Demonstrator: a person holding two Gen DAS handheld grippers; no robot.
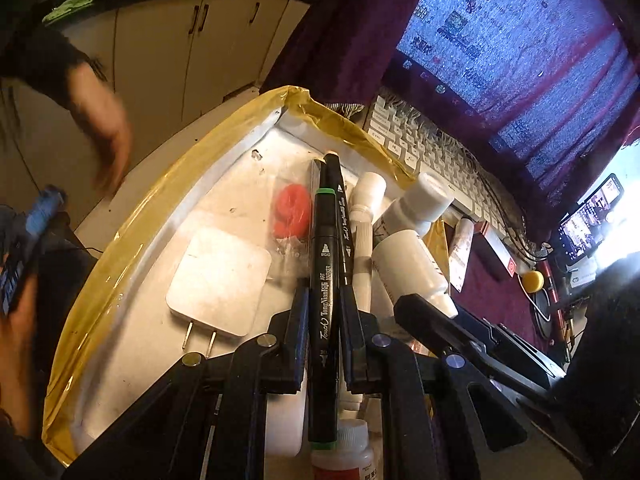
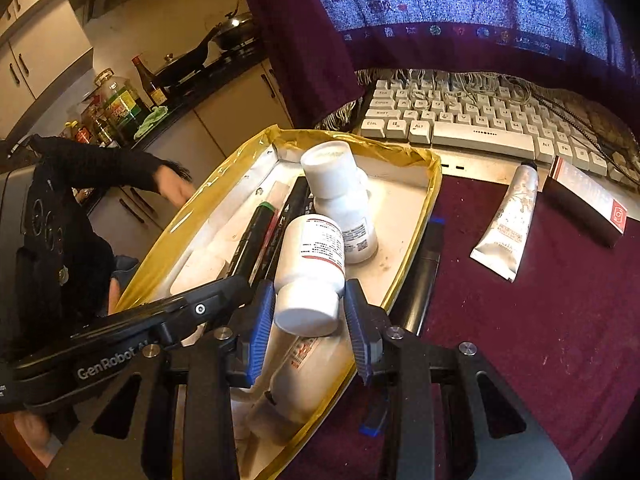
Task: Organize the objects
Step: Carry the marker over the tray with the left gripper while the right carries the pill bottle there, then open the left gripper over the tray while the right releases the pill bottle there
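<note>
Nearest us, our left gripper [image 1: 324, 312] is clamped on a black art marker [image 1: 325, 280] with green bands at both ends, its barrel running lengthwise between the pads above the tray [image 1: 132, 248]. Our right gripper [image 2: 310, 312] is closed on the cap end of a white pill bottle [image 2: 312, 268], held tilted over the same tray. Beneath it lies another white bottle [image 2: 304, 380], its label hard to read. Further in, the yellow-edged tray holds a white charger [image 1: 220, 280] with its prongs toward us, a red item in a clear bag [image 1: 291, 210], a second black marker [image 1: 340, 208] and one more white bottle [image 2: 340, 196]. Beyond the tray, on the maroon cloth [image 2: 520, 340], lie a cream tube [image 2: 508, 220] and a small box [image 2: 588, 200], with a white keyboard [image 2: 480, 128] behind them.
</note>
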